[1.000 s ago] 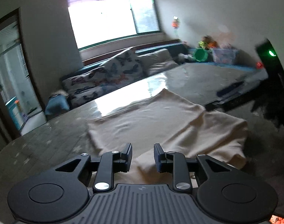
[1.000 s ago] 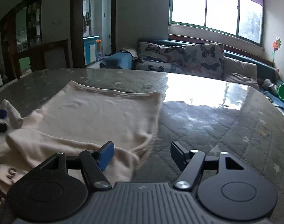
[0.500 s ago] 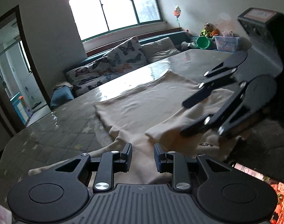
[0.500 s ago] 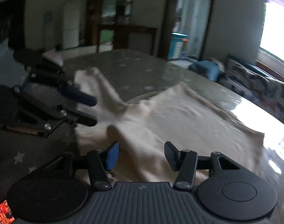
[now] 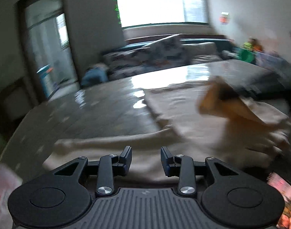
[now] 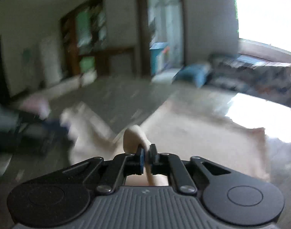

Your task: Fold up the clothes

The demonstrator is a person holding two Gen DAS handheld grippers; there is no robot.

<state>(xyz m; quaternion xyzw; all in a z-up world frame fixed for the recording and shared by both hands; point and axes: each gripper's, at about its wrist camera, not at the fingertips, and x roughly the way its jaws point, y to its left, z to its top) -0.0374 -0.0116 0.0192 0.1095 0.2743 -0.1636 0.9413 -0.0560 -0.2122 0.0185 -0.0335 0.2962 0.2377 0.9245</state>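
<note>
The right gripper (image 6: 147, 152) is clenched on a fold of the cream garment (image 6: 193, 139), its jaws having just closed on the cloth. The left gripper (image 5: 146, 157) stands released with nothing between its jaws, which have just been opening, just above the garment's near edge. The garment lies spread on the grey quilted table (image 5: 99, 112); beyond the table stands a patterned sofa (image 5: 155, 57) under a bright window (image 5: 155, 3).

Cream garment (image 5: 193, 118), rumpled, spread on table

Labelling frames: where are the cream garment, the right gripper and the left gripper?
cream garment (image 6: 193, 133), right wrist view, flat middle.
right gripper (image 6: 147, 151), right wrist view, between fingertips.
left gripper (image 5: 146, 153), left wrist view, between fingertips.
</note>
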